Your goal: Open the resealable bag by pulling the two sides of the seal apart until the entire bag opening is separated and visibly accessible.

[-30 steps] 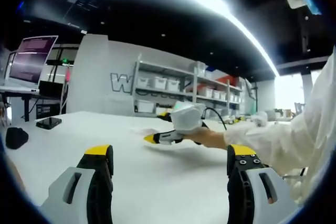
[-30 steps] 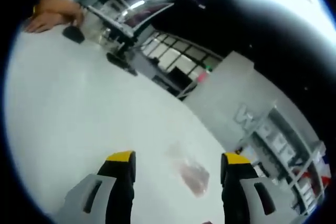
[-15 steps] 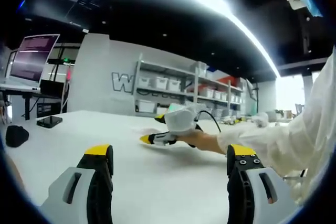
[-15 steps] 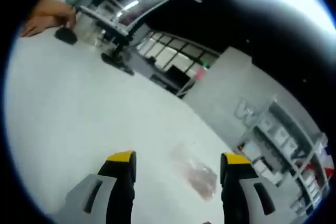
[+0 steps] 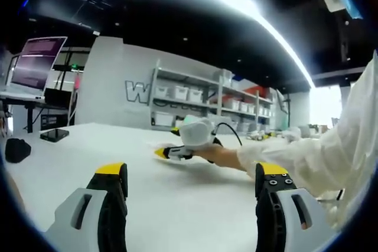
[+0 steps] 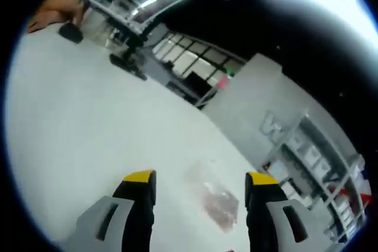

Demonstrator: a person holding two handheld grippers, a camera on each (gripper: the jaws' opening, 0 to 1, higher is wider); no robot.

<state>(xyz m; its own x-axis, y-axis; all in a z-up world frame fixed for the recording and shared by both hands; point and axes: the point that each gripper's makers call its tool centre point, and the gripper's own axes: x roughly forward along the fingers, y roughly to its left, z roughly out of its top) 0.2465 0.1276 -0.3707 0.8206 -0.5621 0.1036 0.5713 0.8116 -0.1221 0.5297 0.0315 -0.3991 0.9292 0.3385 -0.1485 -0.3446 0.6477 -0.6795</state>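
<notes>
A clear resealable bag (image 6: 211, 196) with something pinkish inside lies flat on the white table (image 6: 88, 146). It sits just ahead of my right gripper (image 6: 201, 179), between the lines of the two yellow-tipped jaws, which stand open and apart from it. In the left gripper view that same right gripper (image 5: 166, 149) shows low over the table (image 5: 177, 205), held by a hand with a white sleeve (image 5: 295, 157). My left gripper (image 5: 191, 172) is open, with bare table between its jaws, well short of the right gripper.
A black mouse-like object (image 5: 16, 149) and a monitor (image 5: 36, 64) stand at the left, and shelves with bins (image 5: 195, 100) stand behind the table. In the right gripper view another person's hand (image 6: 56, 13) rests by a black object (image 6: 71, 32) at the table's far end.
In the left gripper view the right gripper and its hand have moved a little left and farther out over the table. The left gripper has kept still.
</notes>
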